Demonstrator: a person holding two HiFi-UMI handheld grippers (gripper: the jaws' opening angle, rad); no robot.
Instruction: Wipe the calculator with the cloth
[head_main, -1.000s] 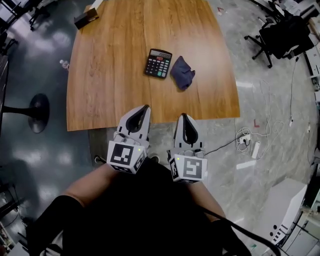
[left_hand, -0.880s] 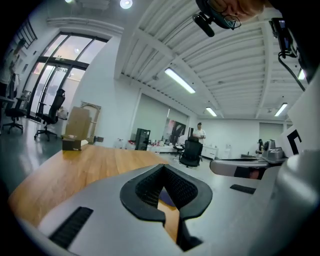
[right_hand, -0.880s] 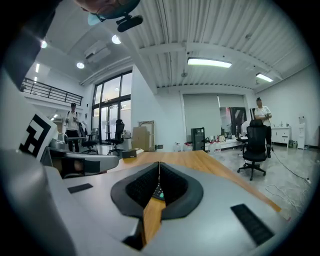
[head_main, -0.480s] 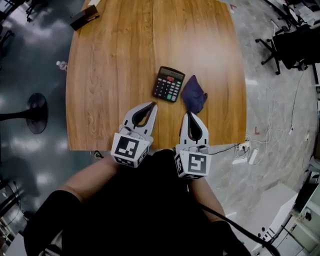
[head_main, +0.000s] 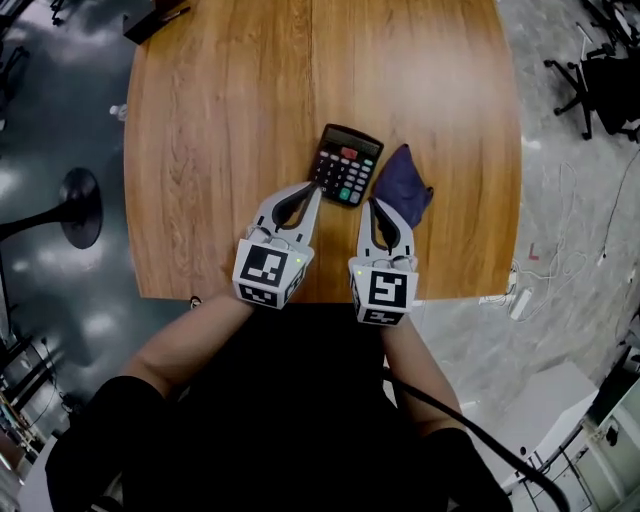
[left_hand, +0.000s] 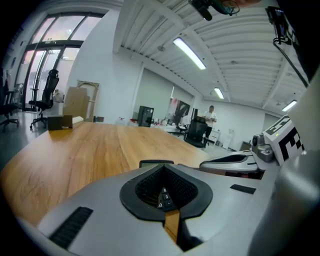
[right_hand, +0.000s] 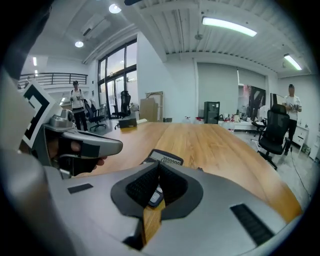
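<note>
A black calculator with grey keys lies on the wooden table, near its front edge. A crumpled dark blue cloth rests just right of it, touching its side. My left gripper is shut and empty, its tip just short of the calculator's near left corner. My right gripper is shut and empty too, its tip between the calculator and the cloth. In the left gripper view the calculator shows just past the shut jaws. In the right gripper view the calculator lies right ahead; the cloth is hidden there.
A dark box sits at the table's far left corner. A round black stand base is on the floor to the left. An office chair and cables with a power strip lie on the floor to the right.
Both grippers have moved forward and down from in front of the table edge to over the table, right up to the calculator and cloth. Both stayed shut.
</note>
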